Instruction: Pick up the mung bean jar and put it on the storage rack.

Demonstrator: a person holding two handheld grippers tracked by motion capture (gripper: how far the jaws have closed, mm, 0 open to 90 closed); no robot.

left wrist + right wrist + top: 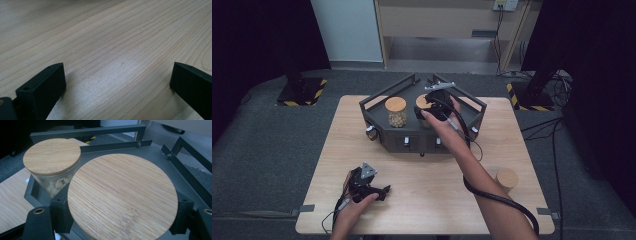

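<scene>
A glass jar with a round wooden lid [122,197] sits between the jaws of my right gripper [121,215], which is shut on it at lid level. In the high view this held jar [423,102] is inside the dark railed tray [412,142], with the right gripper [428,107] over the tray's middle. I cannot tell whether the jar touches the tray floor. A second lidded jar [395,111] with pale contents stands upright just left of it [52,156]. My left gripper [379,192] rests low over the table near the front left, jaws open and nothing between them [117,72].
A third wooden-lidded jar [506,179] stands on the table at the right, beside the right forearm. The tray's metal rails [87,131] rise around both jars. The light wooden tabletop [100,37] spreads under the left gripper. A black cable [502,200] trails along the right forearm.
</scene>
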